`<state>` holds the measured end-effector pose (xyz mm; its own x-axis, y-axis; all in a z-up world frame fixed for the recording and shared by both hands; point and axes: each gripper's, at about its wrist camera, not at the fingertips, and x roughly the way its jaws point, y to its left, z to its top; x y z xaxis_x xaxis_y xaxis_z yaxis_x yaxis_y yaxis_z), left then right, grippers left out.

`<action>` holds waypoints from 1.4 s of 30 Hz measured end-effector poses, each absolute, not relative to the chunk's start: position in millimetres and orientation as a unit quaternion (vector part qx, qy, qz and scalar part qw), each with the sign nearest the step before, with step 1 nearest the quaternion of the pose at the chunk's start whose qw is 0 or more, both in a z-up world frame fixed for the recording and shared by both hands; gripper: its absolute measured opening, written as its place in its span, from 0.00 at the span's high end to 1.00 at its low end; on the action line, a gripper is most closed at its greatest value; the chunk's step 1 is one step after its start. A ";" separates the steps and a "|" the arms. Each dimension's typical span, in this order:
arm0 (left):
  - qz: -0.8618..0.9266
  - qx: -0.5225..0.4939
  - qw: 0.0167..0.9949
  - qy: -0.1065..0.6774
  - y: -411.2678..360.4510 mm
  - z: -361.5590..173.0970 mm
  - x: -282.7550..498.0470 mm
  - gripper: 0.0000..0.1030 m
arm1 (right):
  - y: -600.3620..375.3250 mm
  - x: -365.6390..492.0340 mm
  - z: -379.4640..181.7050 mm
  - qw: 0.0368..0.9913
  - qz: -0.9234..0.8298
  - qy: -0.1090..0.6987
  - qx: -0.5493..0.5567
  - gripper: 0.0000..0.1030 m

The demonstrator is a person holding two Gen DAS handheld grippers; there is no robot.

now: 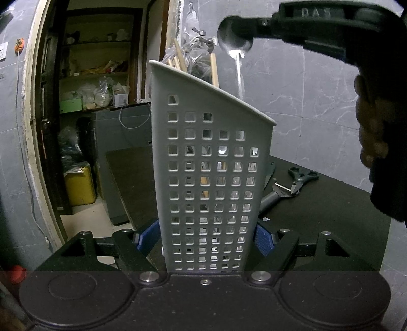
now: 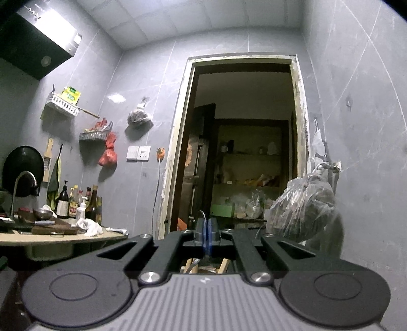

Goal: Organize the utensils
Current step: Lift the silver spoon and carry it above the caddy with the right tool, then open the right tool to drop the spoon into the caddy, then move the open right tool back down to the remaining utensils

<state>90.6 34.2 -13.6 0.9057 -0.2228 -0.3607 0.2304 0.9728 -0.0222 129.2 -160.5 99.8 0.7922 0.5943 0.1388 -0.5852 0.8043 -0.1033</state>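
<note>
A person is working at a dark table [image 1: 330, 216] in a grey-tiled kitchen, holding a hand-held gripper in each hand.

Starting at the left of the left wrist view, an open doorway [image 1: 101, 101] is showing cluttered shelves beyond.

In the middle, the left hand-held gripper [image 1: 204, 239] is clamping a tall white utensil holder [image 1: 208, 165] between its blue pads [image 1: 264, 240], low down on its two sides. The holder is standing upright on the table, its wall pierced with square holes and its rim slanting down to the right. This grip is probably there to steady the holder while things go in. Wooden handles [image 1: 215, 71] are already poking out of its top.

Above the holder's right side, a metal spoon [image 1: 235, 40] is hanging bowl up, its handle pointing down into the holder. The right hand-held gripper [image 1: 267, 23] is pinching the spoon just beside the bowl, with the person's fingers [image 1: 371, 127] wrapped around the grip further right. The spoon looks about to be let go.

On the table right of the holder, kitchen scissors [image 1: 301, 178] and what looks like a peeler [image 1: 276, 194] are lying loose, seemingly still waiting to be sorted.

In the right wrist view, the blue pads [image 2: 207, 236] are sitting pressed together, with the spoon itself hard to make out there.
</note>
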 end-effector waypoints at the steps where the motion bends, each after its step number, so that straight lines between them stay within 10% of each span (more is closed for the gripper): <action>1: -0.116 0.011 0.976 0.184 34.3 -13.5 90.6 0.23 | -160.3 128.5 97.6 0.947 0.311 -0.080 -0.029 0.98; 27: -0.108 0.015 0.977 0.182 32.1 -9.1 87.7 0.23 | -151.8 115.1 65.8 0.943 0.323 -0.052 -0.066 0.96; 42: -0.107 0.016 0.977 0.182 29.3 -8.6 88.6 0.23 | -195.6 111.0 53.3 0.964 0.259 -0.054 -0.002 0.02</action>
<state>88.6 29.3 -8.6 0.9108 -0.2031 -0.3595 0.2145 0.9767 -0.0082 111.0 -195.6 53.3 0.8599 0.5002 0.1022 -0.4998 0.8656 -0.0317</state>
